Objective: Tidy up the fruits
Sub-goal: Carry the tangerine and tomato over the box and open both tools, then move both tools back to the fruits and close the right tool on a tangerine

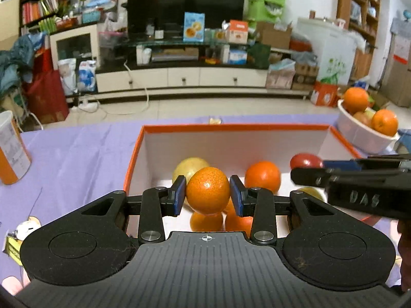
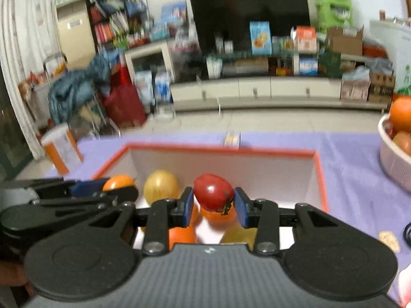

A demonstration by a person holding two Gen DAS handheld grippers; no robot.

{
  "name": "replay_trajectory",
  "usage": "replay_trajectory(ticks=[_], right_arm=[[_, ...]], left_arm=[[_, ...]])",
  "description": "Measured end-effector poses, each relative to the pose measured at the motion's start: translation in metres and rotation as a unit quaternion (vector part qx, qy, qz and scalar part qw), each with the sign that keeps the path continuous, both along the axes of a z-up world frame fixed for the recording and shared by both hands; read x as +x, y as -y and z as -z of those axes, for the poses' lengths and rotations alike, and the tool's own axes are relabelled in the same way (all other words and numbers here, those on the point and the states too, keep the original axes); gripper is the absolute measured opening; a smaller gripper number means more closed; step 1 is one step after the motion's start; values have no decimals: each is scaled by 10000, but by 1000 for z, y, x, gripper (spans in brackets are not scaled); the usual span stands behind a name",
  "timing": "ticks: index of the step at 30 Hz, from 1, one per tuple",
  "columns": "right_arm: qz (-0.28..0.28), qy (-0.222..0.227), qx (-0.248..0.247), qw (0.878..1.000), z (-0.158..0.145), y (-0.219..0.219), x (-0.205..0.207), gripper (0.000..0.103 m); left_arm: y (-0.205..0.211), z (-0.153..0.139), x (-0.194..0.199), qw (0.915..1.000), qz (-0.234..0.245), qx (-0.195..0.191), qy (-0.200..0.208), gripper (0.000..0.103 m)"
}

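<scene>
**Presently held: one orange, one tomato, both above the box**

Item 1. Left gripper [image 1: 207,192]: level, pointing forward over the near edge of the orange-rimmed box [image 1: 231,127]. Jaws closed narrowly on an orange [image 1: 207,190], blue pads pressing its two sides; fruit raised above the box contents.

Item 2. Right gripper [image 2: 213,201]: level, just beside the left one, also over the box. Jaws closed on a red tomato [image 2: 212,192], its stem end turned down and to the right.

Item 3. Box contents, white interior: two oranges low at the near wall, one orange [image 1: 262,176] further in, a yellow-green fruit [image 1: 188,168] behind the held orange, another yellowish fruit partly hidden at the right.

Item 4. Desk, purple cloth [image 1: 72,159]: box at centre; white bowl [image 1: 359,136] at far right holding oranges and other fruit; orange-and-white container [image 1: 11,148] at far left.

Item 5. Room beyond: tiled floor, low white TV cabinet [image 1: 179,77] crowded with cartons, large dark screen [image 1: 186,0], bookshelf at left, green storage bins at right.
</scene>
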State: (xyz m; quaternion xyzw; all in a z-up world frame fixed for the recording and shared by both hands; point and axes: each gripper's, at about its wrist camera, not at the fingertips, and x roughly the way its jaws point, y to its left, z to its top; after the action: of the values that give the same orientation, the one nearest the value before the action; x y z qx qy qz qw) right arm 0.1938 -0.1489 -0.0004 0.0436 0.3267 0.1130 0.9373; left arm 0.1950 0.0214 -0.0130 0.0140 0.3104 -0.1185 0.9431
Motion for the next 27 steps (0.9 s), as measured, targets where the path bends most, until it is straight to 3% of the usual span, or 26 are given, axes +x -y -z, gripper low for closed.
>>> replay_trajectory(ticks=[7, 15, 16, 18, 21, 23, 25, 27], right_arm=[[-59, -187, -192, 9996, 11, -15, 6, 42], [-36, -423, -354, 9985, 23, -15, 10, 45], [-15, -406, -357, 9985, 22, -15, 9, 52], [15, -288, -318, 9991, 18, -13, 7, 54], [28, -122, -218, 9997, 11, -7, 2, 59], [64, 46, -178, 9998, 3, -2, -2, 61], [57, 273, -121, 9995, -6, 2, -11, 61], [21, 591, -89, 9982, -18, 7, -24, 62]], left_arm=[[2, 12, 13, 9993, 80, -167, -318, 0], [11, 33, 16, 9986, 143, 164, -476, 0], [10, 31, 16, 9987, 142, 172, -460, 4], [7, 26, 13, 9992, 74, 151, -374, 15], [4, 19, 9, 9995, 97, 45, -309, 18], [2, 10, 3, 9999, 63, 46, -139, 36], [-1, -3, -6, 9999, 55, 54, 124, 44], [-5, -15, -18, 9992, 154, 65, 377, 44]])
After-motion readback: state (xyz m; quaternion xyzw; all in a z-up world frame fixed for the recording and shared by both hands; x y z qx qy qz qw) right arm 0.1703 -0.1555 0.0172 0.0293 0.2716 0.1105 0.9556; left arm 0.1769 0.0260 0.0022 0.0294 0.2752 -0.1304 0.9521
